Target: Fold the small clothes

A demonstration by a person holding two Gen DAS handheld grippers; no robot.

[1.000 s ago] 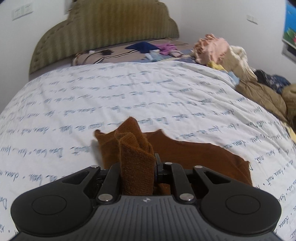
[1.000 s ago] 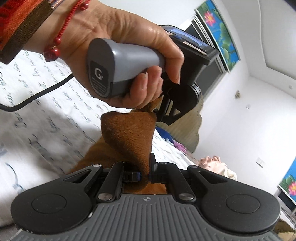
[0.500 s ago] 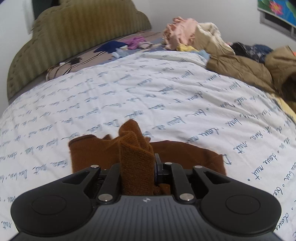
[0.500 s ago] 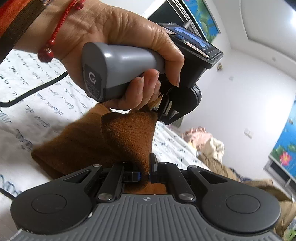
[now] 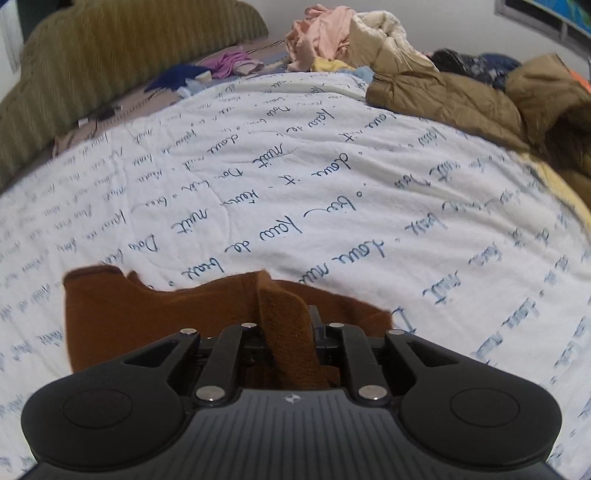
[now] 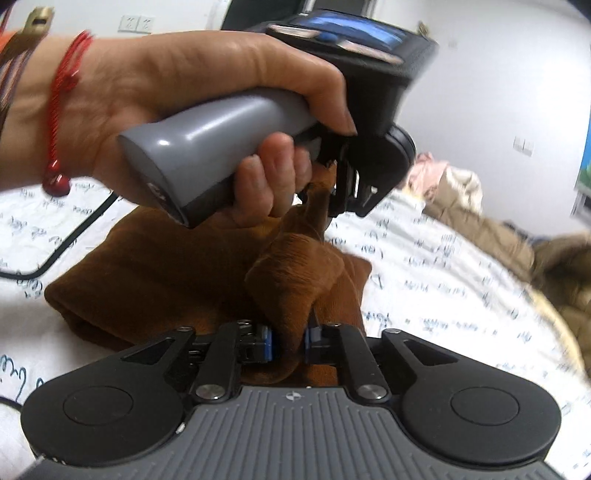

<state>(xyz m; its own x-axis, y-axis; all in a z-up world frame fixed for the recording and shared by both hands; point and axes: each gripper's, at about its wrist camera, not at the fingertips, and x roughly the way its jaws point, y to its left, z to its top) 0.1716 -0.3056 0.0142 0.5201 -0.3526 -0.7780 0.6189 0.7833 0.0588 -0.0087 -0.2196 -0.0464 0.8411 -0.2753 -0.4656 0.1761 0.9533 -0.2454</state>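
Note:
A small rust-brown knit garment [image 5: 122, 317] lies partly on the white quilt with blue script [image 5: 295, 192]. My left gripper [image 5: 286, 339] is shut on a bunched fold of it, low over the bed. In the right wrist view my right gripper [image 6: 288, 343] is shut on another bunched corner of the same garment [image 6: 155, 266]. The left gripper's grey handle [image 6: 218, 147], held in a hand with a red bracelet, sits just beyond it, pinching the cloth. Both held corners are close together.
A pile of clothes, pink [image 5: 325, 33] and cream, and tan jackets [image 5: 461, 99] lies along the far right of the bed. An olive headboard [image 5: 110, 51] stands at the back left. A black cable [image 6: 62, 247] runs over the quilt.
Both grippers have swung right and come down toward the bed with the garment. More of the brown cloth now lies spread on the quilt to the left.

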